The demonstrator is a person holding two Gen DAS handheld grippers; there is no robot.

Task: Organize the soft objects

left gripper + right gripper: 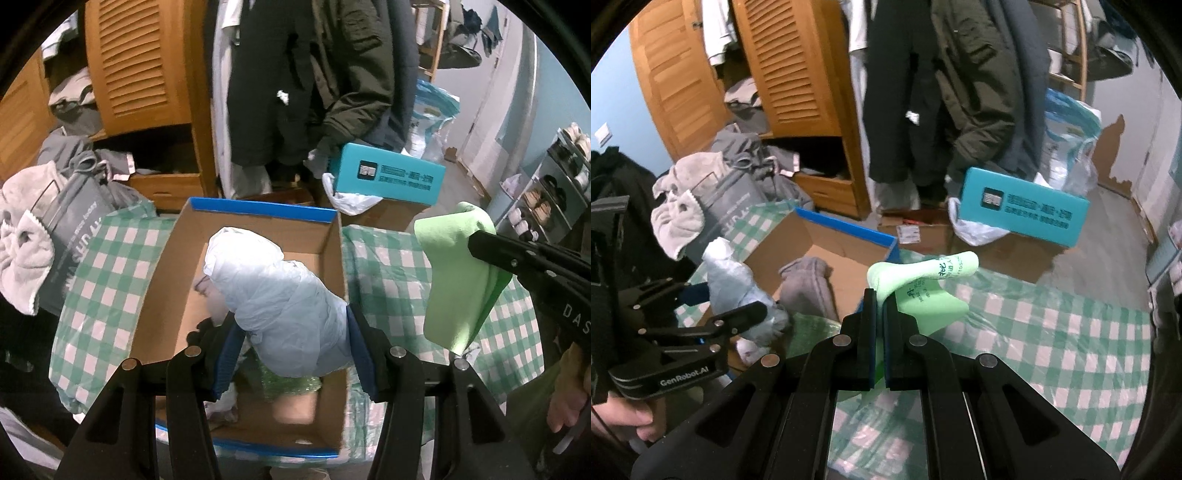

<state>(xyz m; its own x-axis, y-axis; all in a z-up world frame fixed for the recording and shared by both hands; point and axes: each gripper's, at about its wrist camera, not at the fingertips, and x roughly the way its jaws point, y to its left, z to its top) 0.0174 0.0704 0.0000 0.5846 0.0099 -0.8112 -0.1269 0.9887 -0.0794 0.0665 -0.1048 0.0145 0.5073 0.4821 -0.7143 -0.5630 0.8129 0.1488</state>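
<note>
While the left hand-held gripper (291,332) clamps a pale bundle (280,295) above the box (258,210), the right (879,299) pinches a green sock (923,284).

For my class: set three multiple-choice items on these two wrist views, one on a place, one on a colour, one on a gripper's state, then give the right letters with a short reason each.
1. Where is the pale blue bundle?
A. on the wardrobe shelf
B. between the left gripper's fingers, over the cardboard box
C. flat on the checked cloth

2. What colour is the sock held by the right gripper?
A. light green
B. red
C. black

3. How do the right gripper's jaws stand?
A. wide apart with nothing between
B. closed on the sock
C. gripping the teal box

Answers:
1 B: the pale blue bundle sits between the fingers of the left gripper, above the open cardboard box.
2 A: the sock is light green with dark printing.
3 B: the right gripper has its jaws nearly together, pinching the sock's edge.
</note>
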